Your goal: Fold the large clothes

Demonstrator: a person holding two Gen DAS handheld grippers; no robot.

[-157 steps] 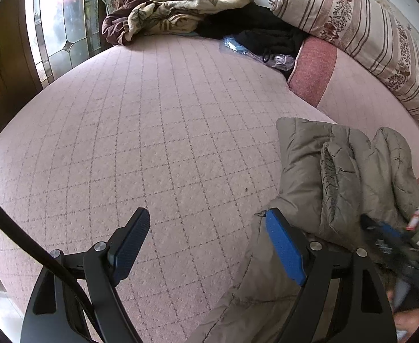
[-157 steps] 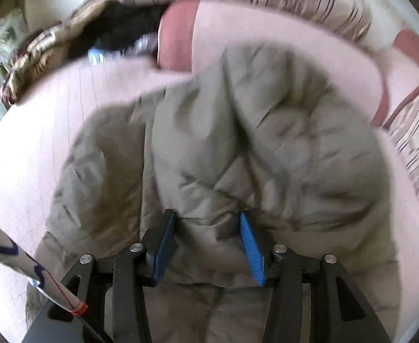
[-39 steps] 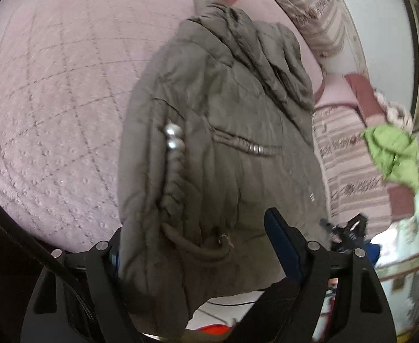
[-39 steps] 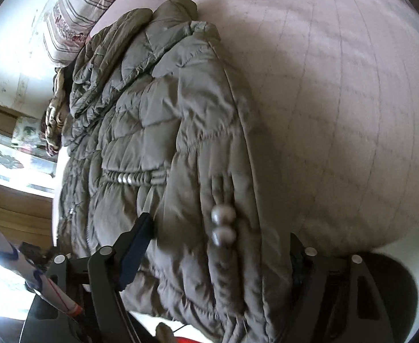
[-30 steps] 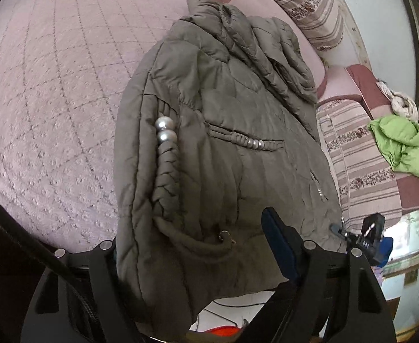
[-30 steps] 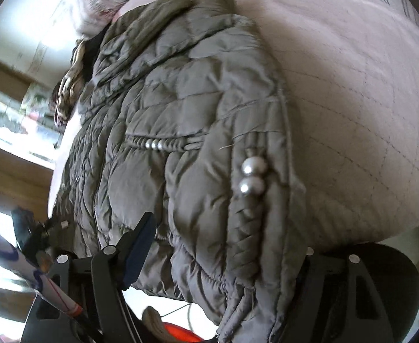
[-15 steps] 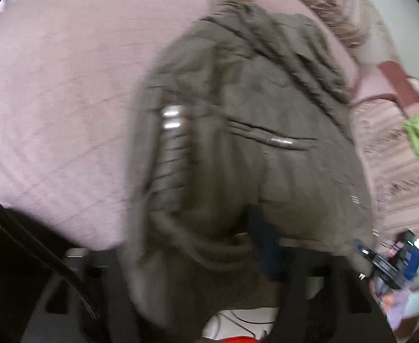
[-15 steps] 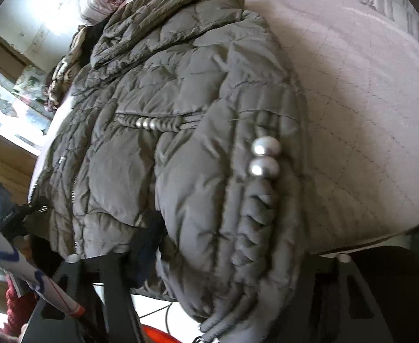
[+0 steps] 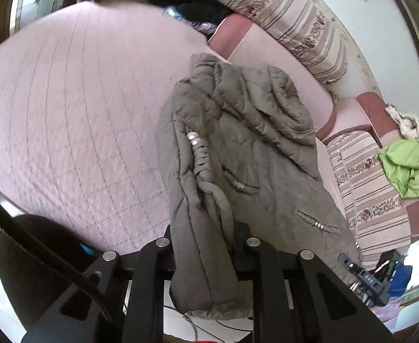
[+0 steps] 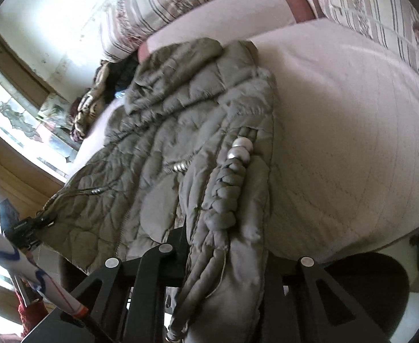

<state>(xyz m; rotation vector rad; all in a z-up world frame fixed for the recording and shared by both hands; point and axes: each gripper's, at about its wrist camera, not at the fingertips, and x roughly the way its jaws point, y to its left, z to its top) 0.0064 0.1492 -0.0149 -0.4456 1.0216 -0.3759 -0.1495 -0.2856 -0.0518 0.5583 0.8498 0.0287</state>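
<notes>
Both grippers have just been closing and now clamp the hem of the olive quilted jacket (image 9: 238,148), which a second ago lay loose between wide jaws. Left gripper (image 9: 206,245) pinches the hem at lower centre of its view; right gripper (image 10: 223,248) grips the braided drawstring (image 10: 226,188) edge. From there the jacket stretches toward the striped cushions (image 9: 289,20). Pink bedspread (image 9: 66,108) lies bare across the left half. Both grippers point steeply down
</notes>
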